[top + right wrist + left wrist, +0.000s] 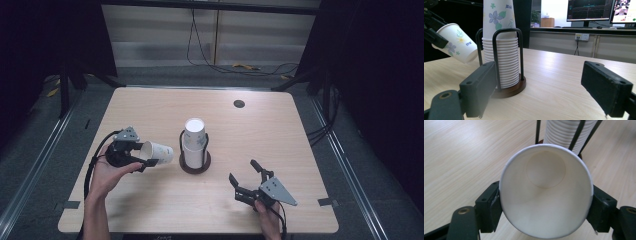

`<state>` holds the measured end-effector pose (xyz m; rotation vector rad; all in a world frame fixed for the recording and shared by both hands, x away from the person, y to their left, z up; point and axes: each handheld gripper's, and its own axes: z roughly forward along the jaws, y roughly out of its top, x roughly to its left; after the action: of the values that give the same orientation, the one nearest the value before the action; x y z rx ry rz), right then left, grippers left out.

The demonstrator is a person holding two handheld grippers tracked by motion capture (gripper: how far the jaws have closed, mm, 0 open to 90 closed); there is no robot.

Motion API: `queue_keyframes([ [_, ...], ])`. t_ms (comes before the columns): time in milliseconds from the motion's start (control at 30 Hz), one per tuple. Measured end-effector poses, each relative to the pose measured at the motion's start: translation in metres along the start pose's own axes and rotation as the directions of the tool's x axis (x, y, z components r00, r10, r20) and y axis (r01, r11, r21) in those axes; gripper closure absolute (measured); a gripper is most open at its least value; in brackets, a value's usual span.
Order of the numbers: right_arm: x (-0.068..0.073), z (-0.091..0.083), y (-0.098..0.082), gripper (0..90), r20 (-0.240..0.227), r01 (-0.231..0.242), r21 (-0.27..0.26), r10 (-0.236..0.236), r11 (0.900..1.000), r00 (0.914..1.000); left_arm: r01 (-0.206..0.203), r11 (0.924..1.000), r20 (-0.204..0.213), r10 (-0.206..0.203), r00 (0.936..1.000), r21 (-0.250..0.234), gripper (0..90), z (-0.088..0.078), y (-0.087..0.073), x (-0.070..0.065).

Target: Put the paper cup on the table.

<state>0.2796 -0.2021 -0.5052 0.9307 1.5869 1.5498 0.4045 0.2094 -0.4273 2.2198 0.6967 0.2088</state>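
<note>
While your left tool [136, 159] pinches the paper cup [159, 152] on its side, off the worktop [280, 145] just beside the cup stack [195, 142]: squeezing harder dents its wall; rushing nudges the holder [195, 164]. Right tool [248, 181]: spread, empty.

One loose paper cup [159, 152], one cup stack [194, 141] in one holder [195, 165] — two grippers — one table [280, 145].

White paper cup [159, 152] with blue and yellow flowers; black gripper [131, 156].
</note>
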Motion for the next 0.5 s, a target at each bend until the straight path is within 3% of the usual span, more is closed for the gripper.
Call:
queue_keyframes([
  [233, 0.000, 0.000, 0.000, 13.0, 0.000, 0.001, 0.000, -0.001, 1.000, 1.0000, 0.005, 0.9985, -0.016, -0.004, 0.9999, 0.054, 25.8, 0.002, 0.007, 0.008],
  [367, 0.000, 0.000, 0.000, 13.1, 0.000, 0.001, -0.001, -0.001, 1.000, 1.0000, 0.025, 0.9959, -0.001, -0.025, 0.9997, 0.087, 25.8, 0.002, 0.013, 0.011],
  [433, 0.000, 0.000, 0.000, 13.1, -0.002, 0.001, 0.000, -0.001, 1.000, 1.0000, 0.019, 0.9941, 0.001, -0.019, 0.9998, 0.106, 25.8, 0.003, 0.016, 0.008],
  [467, 0.000, 0.000, 0.000, 13.1, -0.003, 0.001, 0.000, -0.001, 1.000, 1.0000, 0.005, 0.9903, 0.009, -0.006, 0.9999, 0.139, 25.8, 0.005, 0.018, 0.007],
  [500, 0.000, 0.000, 0.000, 13.1, -0.002, 0.001, 0.000, -0.001, 1.000, 1.0000, 0.004, 0.9880, -0.007, -0.003, 1.0000, 0.154, 25.8, 0.006, 0.019, 0.008],
])
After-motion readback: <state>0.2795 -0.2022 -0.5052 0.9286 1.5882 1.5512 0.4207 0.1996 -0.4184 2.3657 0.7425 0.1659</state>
